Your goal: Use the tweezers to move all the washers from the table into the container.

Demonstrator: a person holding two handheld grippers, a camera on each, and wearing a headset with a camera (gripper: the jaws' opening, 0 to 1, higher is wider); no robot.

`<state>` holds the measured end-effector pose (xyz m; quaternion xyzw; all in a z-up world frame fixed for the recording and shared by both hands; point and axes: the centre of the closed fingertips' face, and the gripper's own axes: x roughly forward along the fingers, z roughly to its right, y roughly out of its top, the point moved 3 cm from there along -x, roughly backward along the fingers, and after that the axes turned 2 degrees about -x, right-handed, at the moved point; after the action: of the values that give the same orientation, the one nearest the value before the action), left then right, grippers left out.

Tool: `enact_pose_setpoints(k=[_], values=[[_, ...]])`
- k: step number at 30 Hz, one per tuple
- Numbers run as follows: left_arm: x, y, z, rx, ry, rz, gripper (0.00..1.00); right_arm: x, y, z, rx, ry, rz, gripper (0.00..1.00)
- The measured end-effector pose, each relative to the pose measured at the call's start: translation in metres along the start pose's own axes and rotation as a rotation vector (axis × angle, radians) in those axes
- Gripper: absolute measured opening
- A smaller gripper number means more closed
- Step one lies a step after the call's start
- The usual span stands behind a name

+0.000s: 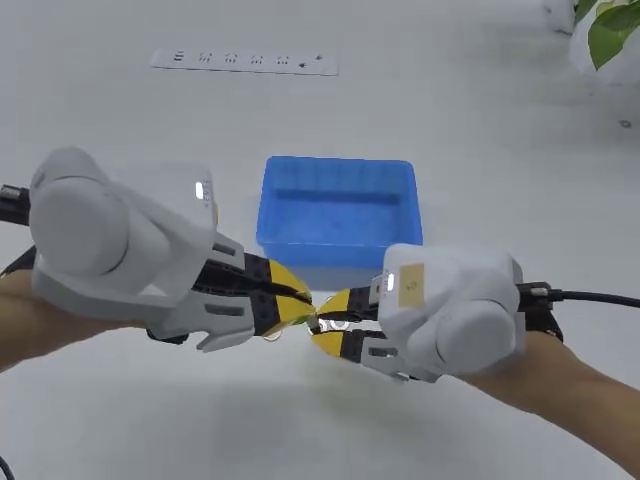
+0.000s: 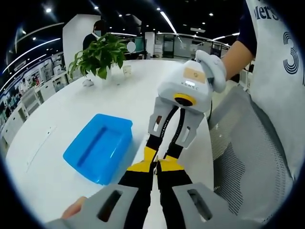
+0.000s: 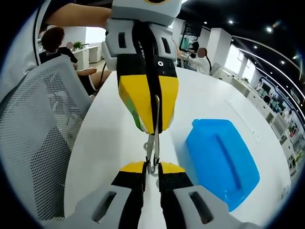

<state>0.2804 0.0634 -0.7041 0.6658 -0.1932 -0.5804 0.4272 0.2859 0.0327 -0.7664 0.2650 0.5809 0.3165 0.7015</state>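
My two grippers meet tip to tip over the white table (image 1: 480, 130), just in front of the blue container (image 1: 338, 210). The left gripper (image 1: 303, 303) comes from the left and the right gripper (image 1: 327, 327) from the right. Thin silver tweezers (image 3: 152, 145) run between them. One end sits in the left gripper's yellow fingertips (image 3: 147, 107), the other in my right gripper (image 3: 152, 169). Both are shut on the tweezers. In the left gripper view my left gripper (image 2: 155, 168) faces the right gripper (image 2: 159, 153), with the container (image 2: 97, 145) on its left. A small ring-like piece (image 1: 271, 335), possibly a washer, lies under the left gripper.
A white power strip (image 1: 245, 62) lies at the far side of the table. A potted plant (image 1: 608, 30) stands at the far right corner. A grey mesh chair (image 2: 248, 157) is behind the right gripper at the table's near edge. People sit at desks in the background.
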Motion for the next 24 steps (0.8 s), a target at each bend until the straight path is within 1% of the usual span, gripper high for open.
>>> enact_pose_setpoints(k=[3,4,6,8,9,11,14,15,17,18,19,20,21,22,23,24], values=[[0.0,0.0,-0.001,-0.009,0.001,0.003,0.07,0.0,0.0,0.0,-0.002,0.003,-0.003,0.11],[0.0,0.001,-0.001,-0.011,0.002,0.003,0.07,0.0,-0.002,0.0,-0.017,0.007,-0.018,0.11],[0.001,0.002,-0.002,-0.016,0.001,0.001,0.07,0.0,-0.004,-0.002,-0.022,0.022,-0.035,0.11],[0.002,0.003,-0.003,-0.011,0.004,-0.001,0.07,-0.002,-0.002,-0.002,-0.011,0.031,-0.022,0.15],[0.002,0.003,-0.003,-0.014,-0.002,-0.004,0.07,-0.002,0.0,-0.001,-0.013,0.025,-0.012,0.17],[0.003,0.003,-0.003,-0.007,-0.005,-0.006,0.07,-0.004,0.004,0.003,-0.025,0.011,-0.005,0.18],[0.004,0.004,-0.002,-0.011,-0.02,-0.007,0.07,-0.002,0.007,0.007,-0.007,0.016,0.012,0.17],[0.005,0.004,-0.002,-0.01,-0.022,-0.009,0.07,0.0,0.006,0.006,-0.003,0.035,0.002,0.16],[0.005,0.004,-0.002,-0.012,-0.022,-0.012,0.07,0.001,0.005,0.004,-0.004,0.058,-0.006,0.13],[0.005,0.004,-0.003,-0.015,-0.023,-0.012,0.07,0.001,0.003,0.002,-0.006,0.066,-0.018,0.12],[0.005,0.004,-0.003,-0.017,-0.025,-0.012,0.07,0.002,0.001,0.003,-0.012,0.064,-0.042,0.12],[0.005,0.004,-0.003,-0.019,-0.025,-0.012,0.07,0.002,-0.002,0.001,-0.03,0.075,-0.062,0.11],[0.005,0.004,-0.002,-0.021,-0.026,-0.012,0.07,0.003,-0.003,0.001,-0.051,0.075,-0.067,0.11],[0.006,0.003,-0.002,-0.023,-0.029,-0.012,0.07,0.003,-0.003,0.001,-0.057,0.075,-0.068,0.1],[0.006,0.003,-0.002,-0.027,-0.031,-0.011,0.07,0.004,-0.006,0.0,-0.055,0.076,-0.085,0.09],[0.007,0.002,-0.002,-0.026,-0.023,-0.015,0.07,0.003,-0.013,-0.002,-0.069,0.085,-0.123,0.05]])
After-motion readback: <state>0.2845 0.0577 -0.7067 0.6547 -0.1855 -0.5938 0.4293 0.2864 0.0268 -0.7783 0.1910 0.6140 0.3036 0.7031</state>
